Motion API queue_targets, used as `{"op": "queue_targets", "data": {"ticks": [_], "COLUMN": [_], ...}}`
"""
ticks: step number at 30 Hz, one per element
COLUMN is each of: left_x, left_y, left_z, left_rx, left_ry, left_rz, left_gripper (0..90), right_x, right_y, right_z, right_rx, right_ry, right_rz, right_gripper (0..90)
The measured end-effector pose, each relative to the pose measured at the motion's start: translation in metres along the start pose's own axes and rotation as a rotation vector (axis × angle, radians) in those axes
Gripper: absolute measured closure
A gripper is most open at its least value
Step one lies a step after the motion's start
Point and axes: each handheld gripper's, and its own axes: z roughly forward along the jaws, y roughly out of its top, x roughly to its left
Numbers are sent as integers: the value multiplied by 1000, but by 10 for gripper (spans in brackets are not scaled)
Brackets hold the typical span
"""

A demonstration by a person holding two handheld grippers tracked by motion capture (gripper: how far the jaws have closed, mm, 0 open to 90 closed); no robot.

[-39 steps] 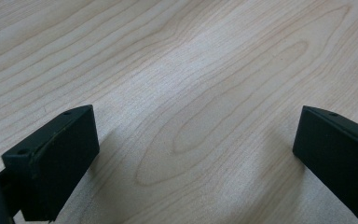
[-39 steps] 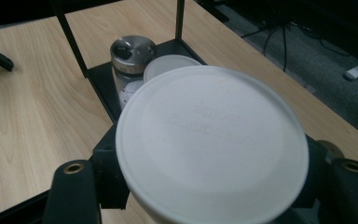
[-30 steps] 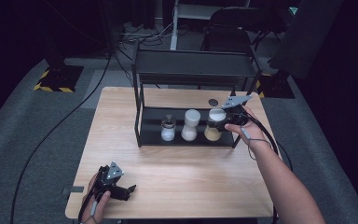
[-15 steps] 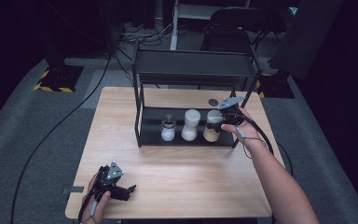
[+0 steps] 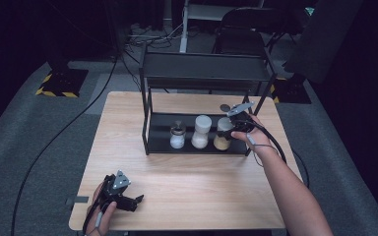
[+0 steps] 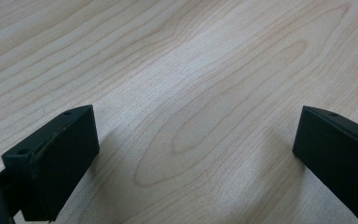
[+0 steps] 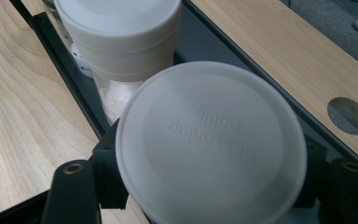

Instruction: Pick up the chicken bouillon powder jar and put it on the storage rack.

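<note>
- My right gripper is clamped on the seasoning jar with the tan contents; in the right gripper view the jaws sit against both sides of its round white lid.
- That jar stands at the right end of the lower shelf of the black rack, third in a row beside the tall white-lidded jar and the small jar with white contents.
- Against the frame a second ago, my right hand has come down and in a little: the gripper sat higher above the jar then, and now it is level with the lid.
- The jars themselves look to be in the same places as before.
- My left gripper has not shifted; it rests near the front left corner of the bench, jaws spread wide over bare wood with nothing between them.
</note>
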Motion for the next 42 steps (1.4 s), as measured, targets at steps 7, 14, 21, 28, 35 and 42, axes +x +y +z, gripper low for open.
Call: {"op": "queue_targets", "data": {"ticks": [7,14,21,28,35,42], "left_x": [0,0,0,0,0,0], "left_y": [0,0,0,0,0,0], "left_z": [0,0,0,0,0,0], "left_rx": [0,0,0,0,0,1], "left_ry": [0,0,0,0,0,0], "left_rz": [0,0,0,0,0,0], "left_gripper": [2,3,2,3,2,2], "right_x": [-1,-3,-4,-2,2,10], "right_y": [-2,-2,-2,-7,-12,-20], "right_z": [1,0,0,-8,-28,-51], "right_rx": [0,21,21,-27,-80,-112], "right_ry": [-9,-20,-12,-28,-22,-22], "right_rz": [9,16,44,38,6,-6], "right_gripper": [337,325,227,123,106,99]}}
